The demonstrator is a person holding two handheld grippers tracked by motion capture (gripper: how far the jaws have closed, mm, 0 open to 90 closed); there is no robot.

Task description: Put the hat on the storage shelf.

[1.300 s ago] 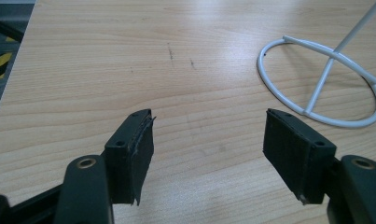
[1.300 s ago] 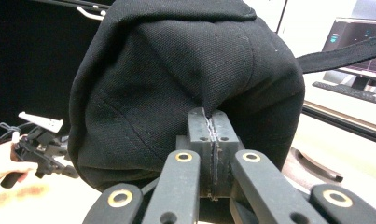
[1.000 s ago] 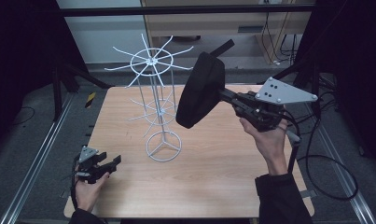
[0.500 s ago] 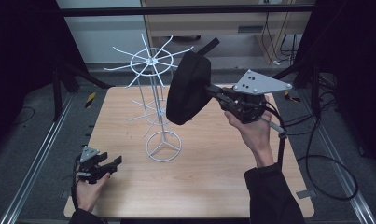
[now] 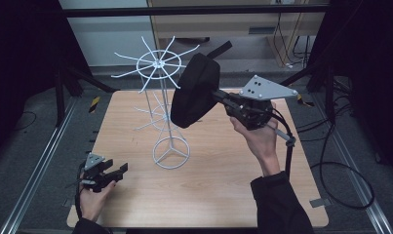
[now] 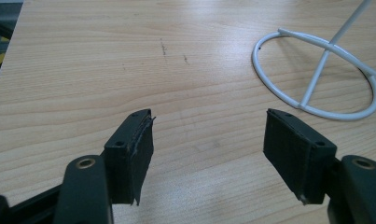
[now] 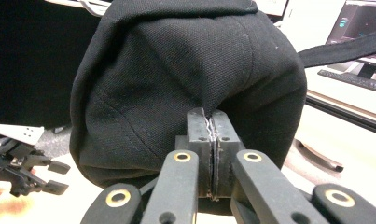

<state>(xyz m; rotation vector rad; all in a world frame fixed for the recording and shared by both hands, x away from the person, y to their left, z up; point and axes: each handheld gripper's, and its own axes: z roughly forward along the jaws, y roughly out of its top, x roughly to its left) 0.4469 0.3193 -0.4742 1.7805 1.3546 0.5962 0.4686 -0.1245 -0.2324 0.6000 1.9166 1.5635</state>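
Table (image 5: 223,195) pale wood grain, bare; surroundings dark, perhaps curtained.

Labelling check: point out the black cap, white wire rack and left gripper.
black cap (image 5: 194,92), high view, on the crown fabric.
white wire rack (image 5: 170,152), high view, on its ring base.
left gripper (image 6: 209,144), left gripper view, midway between its open fingers.

I count one black cap (image 5: 195,90) in front of me and one white wire rack (image 5: 164,97) standing on one wooden table (image 5: 223,185). The rack has one round base ring (image 6: 316,74) and two tiers of spokes that I can make out, the upper tier far clearer than the lower. I have two grippers in play, the left gripper (image 5: 117,170) and the right gripper (image 7: 212,122), and two hands holding them.
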